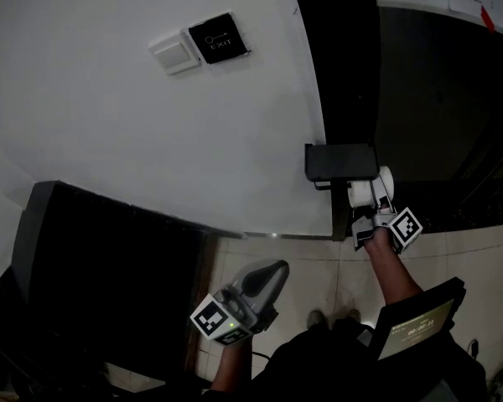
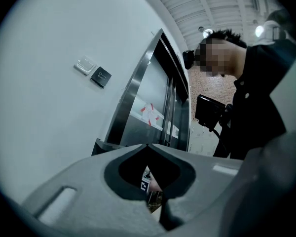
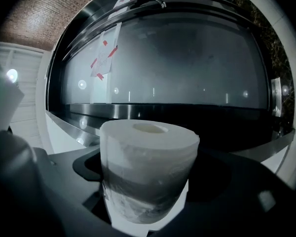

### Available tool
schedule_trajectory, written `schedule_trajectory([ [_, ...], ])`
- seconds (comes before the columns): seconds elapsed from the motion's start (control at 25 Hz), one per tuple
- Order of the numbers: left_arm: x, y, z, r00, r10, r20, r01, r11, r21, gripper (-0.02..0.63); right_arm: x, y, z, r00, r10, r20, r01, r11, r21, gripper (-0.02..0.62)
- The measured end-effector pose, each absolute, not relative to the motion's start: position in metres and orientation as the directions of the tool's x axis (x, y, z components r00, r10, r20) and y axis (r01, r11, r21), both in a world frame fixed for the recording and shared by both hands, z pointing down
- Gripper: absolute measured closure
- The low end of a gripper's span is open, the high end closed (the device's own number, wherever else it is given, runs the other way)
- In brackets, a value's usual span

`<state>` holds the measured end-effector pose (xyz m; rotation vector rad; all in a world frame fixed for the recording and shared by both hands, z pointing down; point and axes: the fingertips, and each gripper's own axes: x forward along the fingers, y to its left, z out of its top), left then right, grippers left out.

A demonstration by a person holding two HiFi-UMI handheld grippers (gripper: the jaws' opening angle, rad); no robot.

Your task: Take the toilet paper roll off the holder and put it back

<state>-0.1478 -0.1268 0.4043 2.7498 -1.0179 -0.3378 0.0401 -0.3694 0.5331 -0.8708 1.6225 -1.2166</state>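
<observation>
Closest to me, the left gripper (image 1: 272, 273) hangs low in front of my body. Its jaws are pressed together at the tips with nothing between them. Through the small gap behind the tips, its own view shows only a scrap of the other gripper's marker cube. At my chest, on the right side, a dark device with a lit screen (image 1: 417, 328) faces up.

Further out, my right arm reaches forward, and the right gripper (image 1: 375, 209) is clamped on the toilet paper roll (image 3: 147, 169). In the right gripper view the roll fills the space between the two jaws. It stands on end with its cardboard core facing up, and both jaws bear on its sides. From the head view, the roll sits just below the right end of the black holder (image 1: 339, 162). I cannot tell whether it touches the holder.

The holder is fixed where the white wall (image 1: 109, 124) meets a dark, metal-framed door (image 3: 187, 58). Pale floor tiles (image 1: 306, 262) run beneath it, and a dark cabinet (image 1: 109, 258) stands against the wall to the left.

Higher up the wall are a white switch plate (image 1: 175, 54) and, touching it, a black exit button plate (image 1: 219, 38). A paper notice (image 3: 104, 58) is stuck to the door glass with red tape.
</observation>
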Motion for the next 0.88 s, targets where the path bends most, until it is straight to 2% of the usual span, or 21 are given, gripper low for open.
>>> schedule_trajectory([
  [0.56, -0.153, -0.123, 0.403, 0.722, -0.675, -0.152, -0.633, -0.733, 0.250, 0.609, -0.015, -0.366, 0.534, -0.445, -0.861, -0.244, 0.016, 0.265, -0.964, 0.134],
  [0.88, -0.154, -0.120, 0.404, 0.710, -0.685, -0.163, -0.636, -0.724, 0.268, 0.609, -0.047, -0.357, 0.532, -0.573, -0.774, -0.269, 0.039, 0.301, -0.953, 0.132],
])
